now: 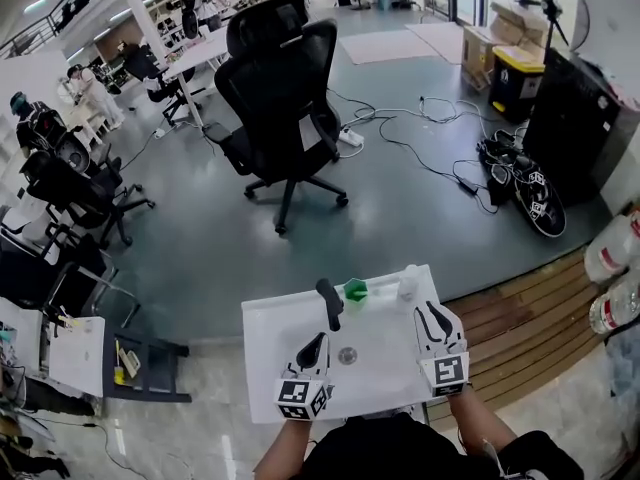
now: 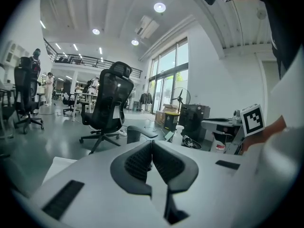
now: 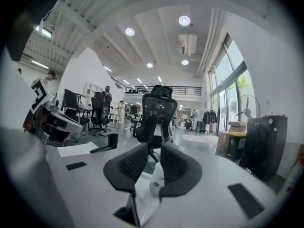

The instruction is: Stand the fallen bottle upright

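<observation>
A small white bottle [image 1: 408, 281] stands upright near the far right edge of the white table [image 1: 270, 368]. In the left gripper view the bottle [image 2: 178, 134] also shows upright. My right gripper [image 1: 432, 312] hovers just behind it, apart from it. In the right gripper view the bottle [image 3: 157, 178] shows low in the narrow gap between the jaws of the right gripper [image 3: 154, 148], and the pads do not press on it. My left gripper [image 1: 318, 341] hangs over the table's middle; in its own view the left gripper [image 2: 152, 144] is shut and empty.
A black handle-like object [image 1: 328, 303] and a green object [image 1: 355, 290] lie at the table's far edge, left of the bottle. Beyond stand a black office chair [image 1: 280, 88], floor cables [image 1: 440, 118] and water jugs [image 1: 612, 250] at right. A low cart [image 1: 135, 360] stands left.
</observation>
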Available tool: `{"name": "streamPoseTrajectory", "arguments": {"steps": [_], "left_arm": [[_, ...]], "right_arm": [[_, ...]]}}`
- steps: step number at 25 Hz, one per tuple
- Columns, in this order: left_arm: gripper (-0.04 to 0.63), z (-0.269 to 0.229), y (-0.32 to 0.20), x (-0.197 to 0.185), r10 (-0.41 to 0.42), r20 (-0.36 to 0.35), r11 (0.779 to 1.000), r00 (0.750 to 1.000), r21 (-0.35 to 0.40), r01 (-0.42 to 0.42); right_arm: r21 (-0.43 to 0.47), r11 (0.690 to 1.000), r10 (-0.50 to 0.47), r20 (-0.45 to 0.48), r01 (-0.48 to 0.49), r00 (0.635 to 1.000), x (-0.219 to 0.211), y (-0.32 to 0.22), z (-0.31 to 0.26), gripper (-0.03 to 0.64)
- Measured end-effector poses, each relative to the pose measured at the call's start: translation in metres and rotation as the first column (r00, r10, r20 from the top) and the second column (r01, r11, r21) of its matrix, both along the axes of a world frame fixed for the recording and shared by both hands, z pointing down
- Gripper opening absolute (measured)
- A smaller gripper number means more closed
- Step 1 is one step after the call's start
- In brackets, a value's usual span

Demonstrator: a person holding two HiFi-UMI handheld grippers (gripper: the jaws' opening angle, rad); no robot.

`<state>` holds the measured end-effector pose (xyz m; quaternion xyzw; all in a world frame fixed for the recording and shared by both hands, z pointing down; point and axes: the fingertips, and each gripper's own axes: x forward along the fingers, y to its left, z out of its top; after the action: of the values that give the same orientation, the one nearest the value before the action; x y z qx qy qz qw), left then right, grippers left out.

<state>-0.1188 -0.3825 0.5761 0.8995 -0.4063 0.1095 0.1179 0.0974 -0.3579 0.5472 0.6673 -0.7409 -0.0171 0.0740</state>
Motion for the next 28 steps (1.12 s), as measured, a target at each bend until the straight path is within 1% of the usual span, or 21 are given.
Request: {"name": "streamPoseTrajectory", "arguments": {"steps": [2, 3, 7, 14, 16, 20, 24, 28], "left_arm": [[0.018, -0.003, 0.001, -0.003, -0.004, 0.009, 1.000, 1.000, 0.005, 0.004], [0.018, -0.004, 0.001, -0.004, -0.005, 0.010, 1.000, 1.000, 0.008, 0.005], [0.018, -0.012, 0.003, -0.006, -0.002, 0.003, 1.000, 1.000, 0.025, 0.002], [0.018, -0.024, 0.003, -0.009, 0.003, 0.004, 0.998, 1.000, 0.058, -0.003], [0.018, -0.024, 0.003, -0.011, 0.002, 0.004, 0.998, 1.000, 0.057, -0.003], [0.018, -0.018, 0.006, -0.015, 0.002, 0.014, 0.999, 1.000, 0.042, -0.003], [0.018, -0.016, 0.009, -0.019, 0.002, 0.017, 0.999, 1.000, 0.035, -0.002], [0.018, -0.018, 0.007, -0.018, 0.006, 0.016, 0.999, 1.000, 0.043, -0.007]], "right_arm": [[0.011, 1.000, -0.003, -0.015, 0.004, 1.000, 0.000, 0.002, -0.010, 0.022], [0.014, 1.000, -0.016, -0.024, 0.016, 1.000, -0.002, 0.001, -0.015, 0.015], [0.012, 0.997, -0.076, -0.083, 0.078, 0.994, -0.015, -0.003, -0.033, 0.011], [0.033, 0.994, -0.106, -0.080, 0.109, 0.991, -0.037, -0.008, -0.064, 0.011], [0.043, 0.990, -0.131, -0.079, 0.135, 0.988, -0.042, -0.009, -0.062, 0.011], [0.030, 0.988, -0.152, -0.063, 0.154, 0.986, -0.047, -0.012, -0.058, 0.011], [0.032, 0.983, -0.176, -0.075, 0.179, 0.982, -0.055, -0.013, -0.061, 0.011], [0.035, 0.981, -0.189, -0.085, 0.192, 0.978, -0.059, -0.014, -0.063, 0.011]]}}
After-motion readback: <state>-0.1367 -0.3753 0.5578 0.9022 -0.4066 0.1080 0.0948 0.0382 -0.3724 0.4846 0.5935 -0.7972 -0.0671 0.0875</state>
